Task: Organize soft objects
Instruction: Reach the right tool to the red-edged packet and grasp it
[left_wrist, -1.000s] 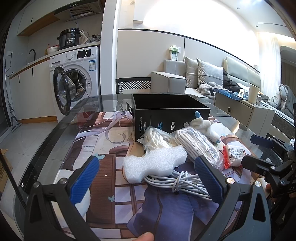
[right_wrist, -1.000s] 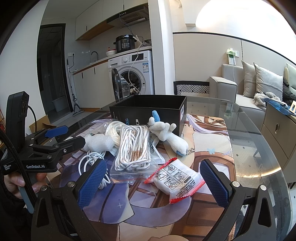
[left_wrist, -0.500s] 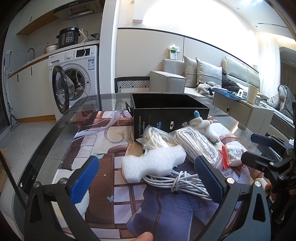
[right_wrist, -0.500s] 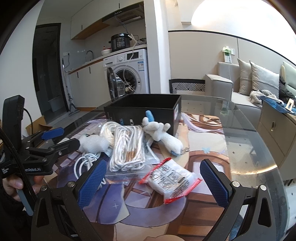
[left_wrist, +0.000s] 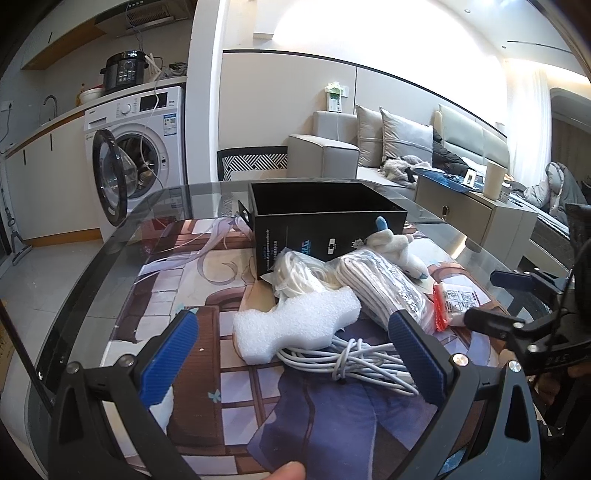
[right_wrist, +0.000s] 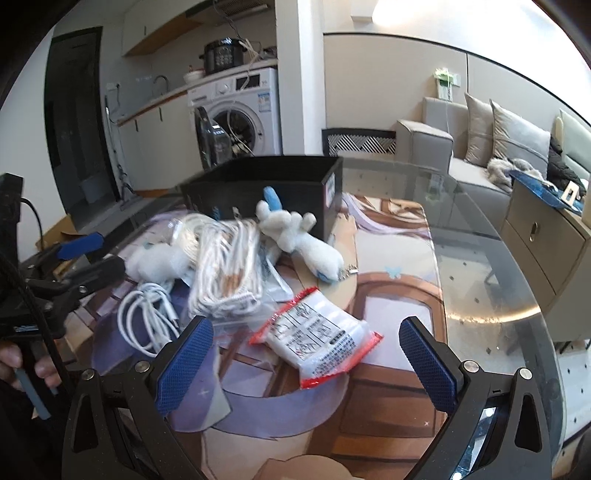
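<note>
Both grippers, left (left_wrist: 291, 354) and right (right_wrist: 304, 360), hovered with fingers spread wide and empty. The loose white cable (left_wrist: 354, 356) under the foam block (left_wrist: 295, 325) could snag and drag neighbours.

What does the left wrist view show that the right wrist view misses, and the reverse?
Only the left wrist view shows the white foam block clearly in shape, lying on the cable bundle. Only the right wrist view shows the red-edged packet whole, and the plush toy unobstructed. Both show the black box, the bagged white cord and both grippers with jaws open.
</note>
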